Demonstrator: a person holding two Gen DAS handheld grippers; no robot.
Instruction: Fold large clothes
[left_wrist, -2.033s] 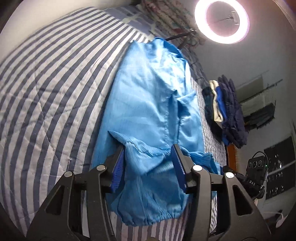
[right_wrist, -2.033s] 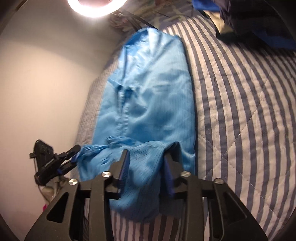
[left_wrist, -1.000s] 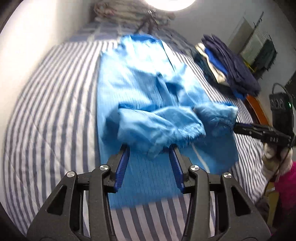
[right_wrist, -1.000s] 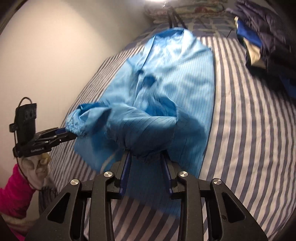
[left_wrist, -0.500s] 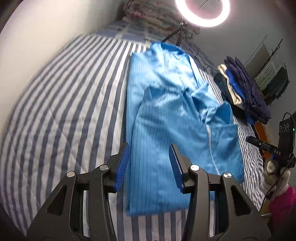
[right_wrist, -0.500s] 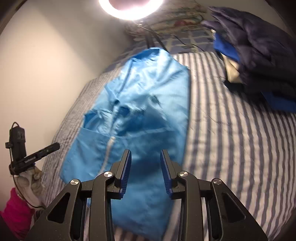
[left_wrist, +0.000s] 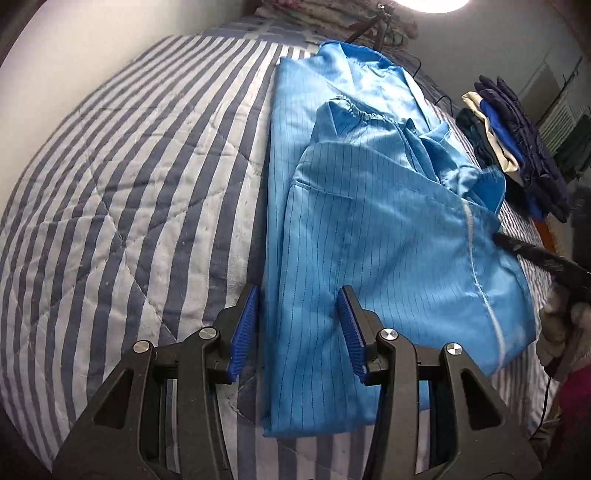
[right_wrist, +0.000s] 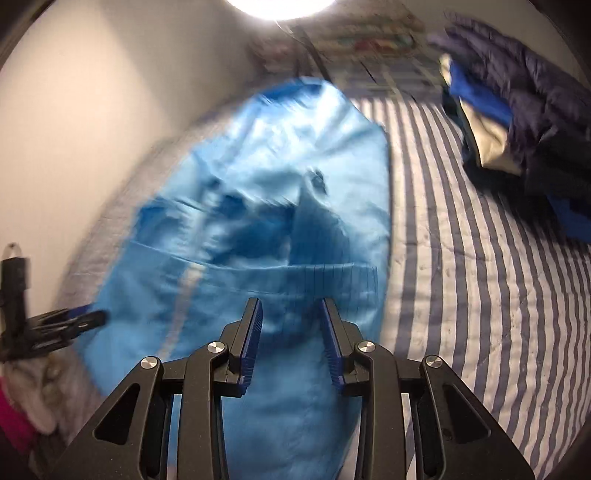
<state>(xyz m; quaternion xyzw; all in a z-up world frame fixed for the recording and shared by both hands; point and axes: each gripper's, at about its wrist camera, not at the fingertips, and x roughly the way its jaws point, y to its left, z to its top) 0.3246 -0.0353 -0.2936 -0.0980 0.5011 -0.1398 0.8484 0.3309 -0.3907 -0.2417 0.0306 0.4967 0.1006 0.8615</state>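
The blue coat (left_wrist: 369, 236) now lies on the striped bed (left_wrist: 129, 184), its lower half doubled up over the chest — a second ago both grippers held that hem. Left gripper (left_wrist: 299, 328) and right gripper (right_wrist: 290, 341) hover, jaws apart and empty; one fold looks done.

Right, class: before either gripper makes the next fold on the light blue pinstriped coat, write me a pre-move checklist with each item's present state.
1. Left gripper open, holding nothing: ok.
2. Right gripper open, empty: ok.
3. Light blue pinstriped coat lies on the blue-and-white striped quilt: ok.
4. Elastic-cuffed sleeve folded onto the coat body: ok.
5. Coat smooth and flat: not ok, rumpled near the middle.
6. Stack of dark folded clothes apart from the coat: ok.
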